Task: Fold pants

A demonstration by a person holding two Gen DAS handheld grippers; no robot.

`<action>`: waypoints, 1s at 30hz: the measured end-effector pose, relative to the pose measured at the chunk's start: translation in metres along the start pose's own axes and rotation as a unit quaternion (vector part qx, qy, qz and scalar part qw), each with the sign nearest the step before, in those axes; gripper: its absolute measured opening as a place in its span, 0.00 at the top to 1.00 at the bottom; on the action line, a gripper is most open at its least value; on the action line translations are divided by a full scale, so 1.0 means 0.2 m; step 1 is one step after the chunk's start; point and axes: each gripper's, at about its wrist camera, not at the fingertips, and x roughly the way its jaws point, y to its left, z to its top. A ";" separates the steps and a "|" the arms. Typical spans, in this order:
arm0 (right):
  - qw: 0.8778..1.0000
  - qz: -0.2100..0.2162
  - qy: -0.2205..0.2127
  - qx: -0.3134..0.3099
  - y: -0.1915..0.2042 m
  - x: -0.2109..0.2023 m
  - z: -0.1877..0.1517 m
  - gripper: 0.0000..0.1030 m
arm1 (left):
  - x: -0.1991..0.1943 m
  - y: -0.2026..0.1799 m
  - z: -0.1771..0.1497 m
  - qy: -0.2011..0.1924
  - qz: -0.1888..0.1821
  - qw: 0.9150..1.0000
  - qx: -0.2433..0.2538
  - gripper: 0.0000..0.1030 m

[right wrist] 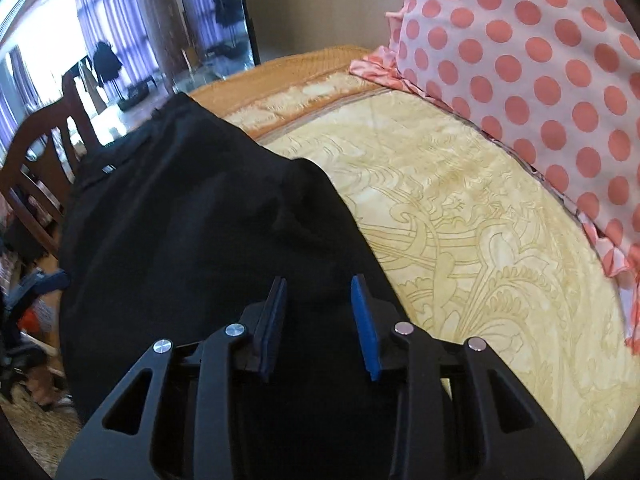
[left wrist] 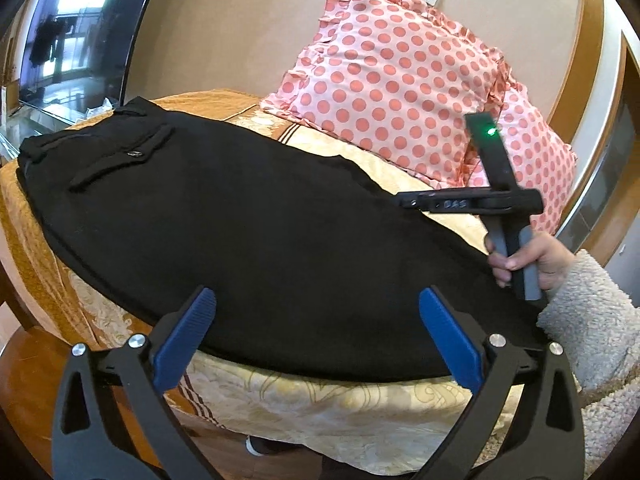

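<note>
We've got the black cloth pants (left wrist: 248,216) laid flat on the yellow patterned bedcover (right wrist: 480,216), both blue-padded grippers, left (left wrist: 316,328) & right (right wrist: 320,320), released w/ nothing held, ready to pinch the hem

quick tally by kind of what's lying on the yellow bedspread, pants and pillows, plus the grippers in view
black pants: 1, laid out flat on the yellow bedspread
pink polka-dot pillows: 2, one behind the other
grippers: 2, left gripper with fingers spread, right gripper with fingers apart over the pants
total: 5
</note>
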 end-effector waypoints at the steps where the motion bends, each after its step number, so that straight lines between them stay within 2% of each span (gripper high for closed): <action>1: 1.000 0.003 0.004 0.001 0.00 0.02 0.00 0.66 | 0.00 0.00 0.00 -0.001 -0.002 1.000 0.000 0.02; 3: 1.000 0.004 0.001 -0.005 0.00 0.02 -0.01 0.66 | 0.00 0.00 0.00 -0.003 -0.003 1.000 0.001 0.02; 4: 1.000 0.005 0.000 -0.008 0.00 0.01 -0.01 0.72 | 0.00 0.00 -0.01 -0.004 -0.003 1.000 0.002 0.02; 5: 1.000 0.009 0.001 -0.009 0.01 0.02 0.00 0.89 | 0.00 0.00 -0.01 -0.004 -0.002 1.000 0.003 0.02; 7: 1.000 -0.007 -0.003 -0.018 0.03 0.02 0.00 0.97 | 0.00 -0.01 -0.01 -0.003 0.000 1.000 0.006 0.02; 11: 0.999 -0.048 -0.020 -0.014 0.02 0.03 0.02 0.99 | 0.00 -0.01 -0.01 -0.003 0.002 1.000 0.004 0.02; 13: 0.998 -0.054 -0.024 0.013 -0.03 0.03 0.04 0.99 | 0.00 -0.02 -0.01 -0.001 0.004 1.000 0.004 0.02; 15: 0.998 -0.062 -0.015 0.004 -0.01 0.06 0.03 0.99 | 0.00 -0.03 -0.01 0.000 0.010 1.000 0.006 0.02; 17: 0.995 -0.095 -0.016 -0.004 0.01 0.05 0.03 0.92 | 0.01 -0.04 -0.01 0.001 0.020 1.000 0.010 0.02; 18: 0.994 -0.110 -0.017 0.001 0.00 0.02 0.03 0.82 | 0.01 -0.05 -0.01 0.003 0.026 1.000 0.013 0.02; 19: 0.992 -0.122 -0.024 0.012 -0.02 -0.02 0.02 0.52 | 0.00 -0.05 -0.01 0.003 0.027 1.000 0.013 0.02; 20: 0.990 -0.134 -0.039 0.027 -0.04 -0.08 0.01 0.27 | -0.01 -0.05 -0.01 0.001 0.023 1.000 0.009 0.02; 21: 0.988 -0.133 -0.069 0.044 -0.06 -0.20 -0.04 0.26 | -0.03 -0.05 0.00 0.000 0.015 1.000 0.005 0.02; 24: 0.986 -0.108 -0.107 0.071 -0.10 -0.42 -0.21 0.27 | -0.08 -0.07 0.01 -0.019 -0.006 1.000 0.000 0.02; 28: 0.985 -0.097 -0.075 0.122 -0.16 -0.54 -0.48 0.30 | -0.07 -0.19 0.03 -0.032 -0.008 0.999 0.037 0.02; 30: 0.980 -0.133 -0.034 0.147 -0.22 -0.54 -0.63 0.30 | -0.05 -0.27 0.03 -0.023 -0.010 0.998 0.061 0.02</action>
